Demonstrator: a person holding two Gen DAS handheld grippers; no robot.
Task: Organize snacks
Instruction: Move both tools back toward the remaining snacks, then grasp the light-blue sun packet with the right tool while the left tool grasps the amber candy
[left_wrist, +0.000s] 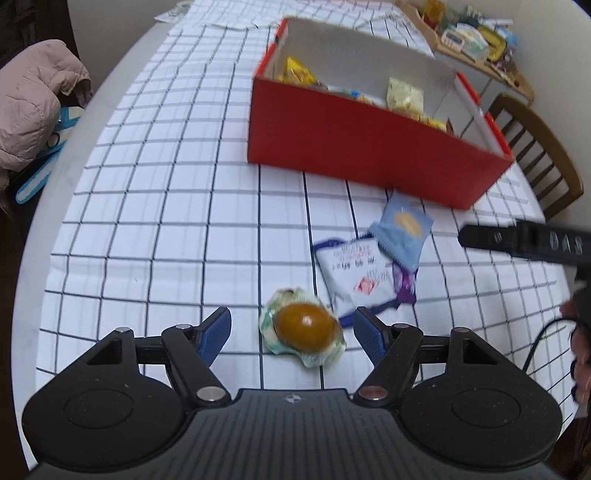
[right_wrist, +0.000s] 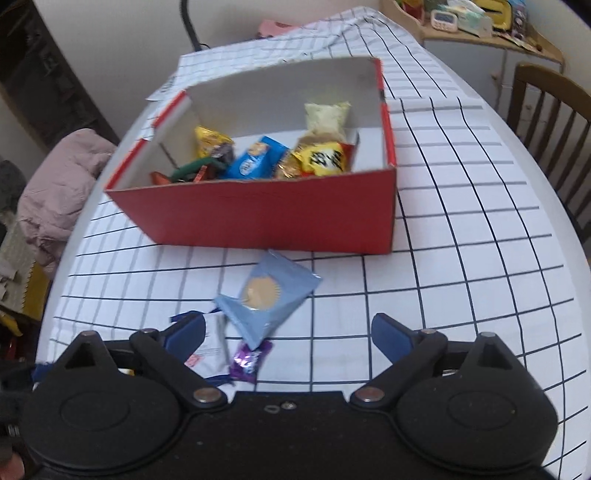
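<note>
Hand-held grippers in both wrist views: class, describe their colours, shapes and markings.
Each hand-held gripper, left and right, has a black ribbed body, two round black discs, black linkage arms with silver pivot pins, and blue textured finger pads.

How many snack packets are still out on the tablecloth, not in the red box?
4: wrapped egg between the left fingers; white packet; light blue packet overlapping it; small purple one beneath. More may be hidden.

Soft daylight, motion blur, fisheye-bent edges.
</note>
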